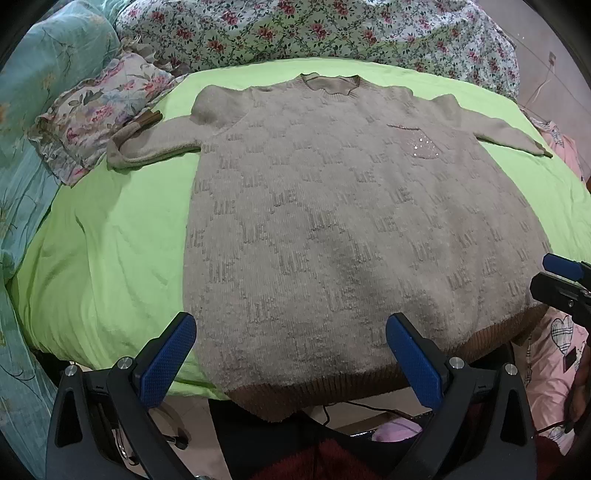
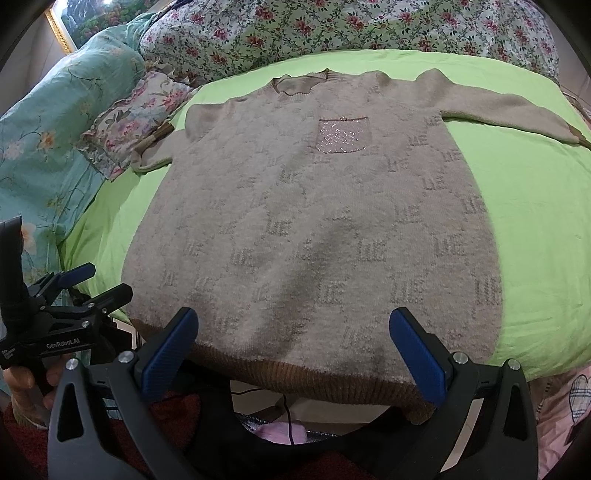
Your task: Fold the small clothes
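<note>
the sweater point(image 1: 332, 221) lies flat on the sheet point(image 1: 110, 240), neckline far, hem overhanging the near edge; a pillow point(image 1: 99, 107) lies at its left sleeve, quilt point(image 1: 314, 29) behind.

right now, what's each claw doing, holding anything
Left claw: open, holding nothing, above the sweater hem.
Right claw: open, holding nothing, also above the hem.

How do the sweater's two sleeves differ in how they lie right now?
The sleeve by the floral pillow lies bent, its cuff turned up against the floral pillow; the sleeve on the pocket side lies straighter, its cuff flat on the green sheet. Both are the sweater's beige knit with brown cuffs, spread outward, neither folded in.
</note>
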`<state>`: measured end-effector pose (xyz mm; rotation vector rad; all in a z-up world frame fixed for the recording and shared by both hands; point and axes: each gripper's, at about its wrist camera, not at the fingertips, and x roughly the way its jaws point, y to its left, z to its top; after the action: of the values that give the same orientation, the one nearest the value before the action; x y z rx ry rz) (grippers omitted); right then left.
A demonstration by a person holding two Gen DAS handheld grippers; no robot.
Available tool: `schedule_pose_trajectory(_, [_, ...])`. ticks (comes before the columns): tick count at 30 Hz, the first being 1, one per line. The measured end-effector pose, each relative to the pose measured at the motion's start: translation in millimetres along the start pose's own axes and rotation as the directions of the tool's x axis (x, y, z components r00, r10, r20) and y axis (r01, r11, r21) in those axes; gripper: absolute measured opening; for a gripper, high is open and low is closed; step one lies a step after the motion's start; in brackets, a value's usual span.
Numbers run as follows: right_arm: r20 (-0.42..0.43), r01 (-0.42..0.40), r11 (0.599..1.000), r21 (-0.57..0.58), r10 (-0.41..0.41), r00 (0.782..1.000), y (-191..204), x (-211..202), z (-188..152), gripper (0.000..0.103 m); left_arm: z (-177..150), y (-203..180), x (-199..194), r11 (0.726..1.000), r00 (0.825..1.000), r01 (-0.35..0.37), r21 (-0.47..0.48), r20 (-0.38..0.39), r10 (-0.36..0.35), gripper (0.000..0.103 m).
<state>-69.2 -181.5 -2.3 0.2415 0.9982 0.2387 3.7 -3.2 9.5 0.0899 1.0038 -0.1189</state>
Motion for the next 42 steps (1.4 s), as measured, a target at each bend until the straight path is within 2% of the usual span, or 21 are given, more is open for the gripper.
schedule_pose_trajectory(10, [0.025,0.001,1.0,0.017,-0.001,1.0,-12.0,-0.7,8.3,0.103,11.9,-2.0,10.1,1.0,1.0,-0.01,0.019,-0.01,0.01,0.103])
schedule_pose_trajectory(17, [0.098,0.051,0.993,0.102,-0.061,0.993,-60.6,-21.0,39.1,0.103,33.8,-4.8,20.1,0.999,1.0,-0.013,0.043,0.005,0.013,0.103])
schedule_pose_trajectory(21, [0.151,0.098,0.978,0.185,-0.127,0.98,-111.0,-40.7,64.1,0.103,55.0,-3.3,29.6,0.999,1.0,-0.005,0.031,0.005,0.005,0.103])
schedule_pose_trajectory(24, [0.183,0.091,0.959,0.267,-0.144,0.972,-150.0,-57.8,81.6,0.103,70.7,-1.7,36.9,1.0,1.0,-0.013,0.02,-0.001,0.013,0.103])
schedule_pose_trajectory(29, [0.241,0.119,0.9,0.419,-0.236,0.941,-231.0,-84.6,114.5,0.102,97.4,-3.4,43.9,0.999,0.999,-0.034,0.025,0.03,0.034,0.103])
schedule_pose_trajectory(32, [0.285,0.111,0.862,0.495,-0.282,0.916,-288.5,-84.0,133.6,0.092,110.0,-4.8,50.9,0.999,0.999,-0.04,0.028,0.024,0.039,0.103])
schedule_pose_trajectory(33, [0.276,0.142,0.841,0.522,-0.324,0.905,-311.1,-83.0,142.9,0.087,114.1,-5.9,54.7,0.999,0.999,-0.038,0.027,0.017,0.037,0.103])
schedule_pose_trajectory(36, [0.288,0.141,0.806,0.574,-0.361,0.887,-366.3,-78.0,160.6,0.08,123.6,-7.6,62.5,1.0,1.0,-0.023,0.017,0.014,0.023,0.103])
schedule_pose_trajectory(40, [0.245,0.16,0.735,0.659,-0.411,0.878,-438.8,-58.4,176.5,0.069,131.7,-8.2,77.1,1.0,1.0,-0.007,-0.001,-0.017,0.007,0.103])
schedule_pose_trajectory(42, [0.231,0.145,0.703,0.696,-0.41,0.882,-468.8,-45.7,180.9,0.063,134.9,-7.6,83.0,1.0,1.0,-0.007,-0.01,-0.026,0.006,0.103])
